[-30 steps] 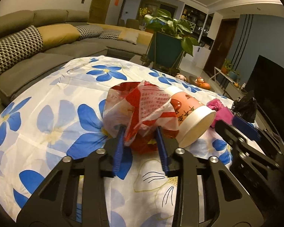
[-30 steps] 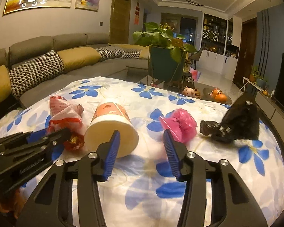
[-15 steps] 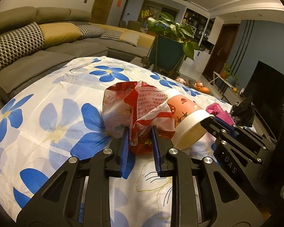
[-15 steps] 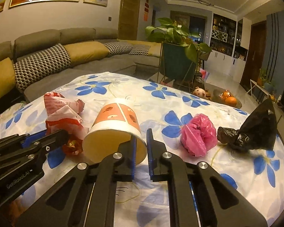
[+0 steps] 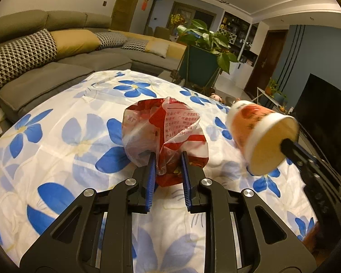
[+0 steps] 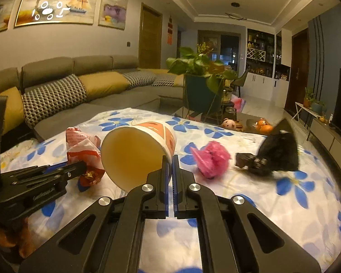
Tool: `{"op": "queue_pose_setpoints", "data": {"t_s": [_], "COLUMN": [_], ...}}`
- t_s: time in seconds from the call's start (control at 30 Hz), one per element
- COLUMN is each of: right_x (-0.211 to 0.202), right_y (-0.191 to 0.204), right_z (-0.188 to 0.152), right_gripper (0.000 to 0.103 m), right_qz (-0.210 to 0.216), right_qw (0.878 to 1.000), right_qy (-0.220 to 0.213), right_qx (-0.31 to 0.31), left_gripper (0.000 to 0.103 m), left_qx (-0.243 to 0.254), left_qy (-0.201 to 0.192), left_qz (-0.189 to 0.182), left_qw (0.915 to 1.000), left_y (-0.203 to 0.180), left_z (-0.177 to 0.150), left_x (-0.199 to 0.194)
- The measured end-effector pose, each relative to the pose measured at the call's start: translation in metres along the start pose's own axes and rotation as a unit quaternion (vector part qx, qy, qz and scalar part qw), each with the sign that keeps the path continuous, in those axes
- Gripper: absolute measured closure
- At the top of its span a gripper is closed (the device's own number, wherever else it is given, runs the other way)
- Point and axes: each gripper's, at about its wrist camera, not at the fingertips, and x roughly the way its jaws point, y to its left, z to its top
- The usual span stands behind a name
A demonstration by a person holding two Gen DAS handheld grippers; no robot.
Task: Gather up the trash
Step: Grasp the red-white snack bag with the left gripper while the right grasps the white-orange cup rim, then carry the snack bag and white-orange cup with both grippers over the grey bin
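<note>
Your left gripper (image 5: 167, 159) is clamping the crumpled red-and-white plastic bag (image 5: 164, 134), its blue pads pressing the lower folds from both sides while the bag is resting on the flowered tablecloth (image 5: 68, 136). Your right gripper (image 6: 169, 159) is pinching the rim of the orange paper cup (image 6: 136, 152) (one finger inside the mouth, one outside), its jaws having just been closing on that rim; the cup is lying tilted with its mouth toward you and appears to be clear of the cloth, though blur makes this uncertain. A pink bag (image 6: 210, 159) and a black bag (image 6: 275, 154) are lying further right on the cloth.
</note>
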Motion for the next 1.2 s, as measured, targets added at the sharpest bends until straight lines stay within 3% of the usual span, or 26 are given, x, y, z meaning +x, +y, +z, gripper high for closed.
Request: {"op": "queue_pose_setpoints", "data": {"t_s": [0.43, 1.2], "right_x": [-0.076, -0.144], "right_y": [-0.037, -0.138], "right_z": [-0.019, -0.043], "right_gripper": [0.099, 0.099], "right_qz": [-0.034, -0.141], "right_qw": [0.998, 0.981], "right_qy": [-0.035, -0.065], "right_qx": [0.034, 0.113], "left_gripper": [0.083, 0.083], "left_qx": [0.042, 0.143], "left_qy": [-0.01, -0.011], "left_qz": [-0.018, -0.09], "left_qw": [0.9989, 0.9855], "left_y": [-0.042, -0.171], "left_z": [-0.01, -0.03], "left_x": [-0.028, -0.033]}}
